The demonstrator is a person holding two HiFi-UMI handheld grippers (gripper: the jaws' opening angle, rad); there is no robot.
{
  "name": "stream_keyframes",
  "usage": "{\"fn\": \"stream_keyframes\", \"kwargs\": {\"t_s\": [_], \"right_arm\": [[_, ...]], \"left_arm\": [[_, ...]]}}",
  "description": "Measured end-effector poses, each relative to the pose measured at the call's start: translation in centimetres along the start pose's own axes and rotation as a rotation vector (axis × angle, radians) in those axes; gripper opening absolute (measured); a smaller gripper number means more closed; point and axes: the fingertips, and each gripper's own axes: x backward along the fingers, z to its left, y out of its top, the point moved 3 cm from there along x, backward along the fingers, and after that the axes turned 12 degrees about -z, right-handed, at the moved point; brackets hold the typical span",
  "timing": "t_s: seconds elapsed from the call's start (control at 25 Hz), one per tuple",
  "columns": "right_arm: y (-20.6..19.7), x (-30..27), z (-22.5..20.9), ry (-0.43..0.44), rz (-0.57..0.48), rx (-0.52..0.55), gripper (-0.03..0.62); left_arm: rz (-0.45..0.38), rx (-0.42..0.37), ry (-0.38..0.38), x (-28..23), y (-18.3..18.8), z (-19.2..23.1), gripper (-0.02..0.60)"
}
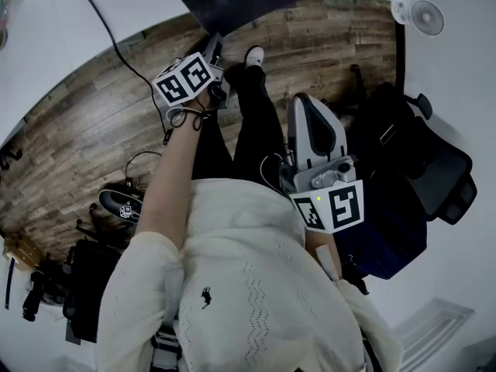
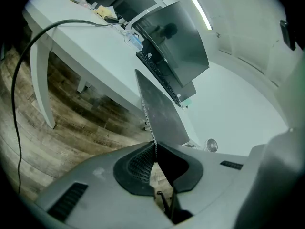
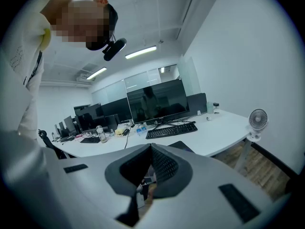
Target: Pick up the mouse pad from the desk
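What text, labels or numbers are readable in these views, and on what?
No text can be read in any view.
Marker cubes: black-and-white square patterns only, no letters.
Shirt emblem: a small figure, no words.
Mouse pad: plain dark surface, no print visible.
Keyboard keys: too small to read.
Desk clutter: too small and blurred.

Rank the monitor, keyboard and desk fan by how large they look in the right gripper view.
Largest: monitor.
Then: keyboard, wide but thin.
Smallest: desk fan, though its area comes close to the keyboard's, so that pair is unsure.
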Motion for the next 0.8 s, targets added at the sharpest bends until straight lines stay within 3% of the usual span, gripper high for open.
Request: {"fn": "stream_keyframes", "kwargs": {"t_s": [0.8], "right_arm": [[-0.5,-0.7,1.1,0.028,0.011,0.012,0.000]], "left_arm": [[0.035,-0.014,0.001,1.9,-0.6,1.4,0.021]]}}
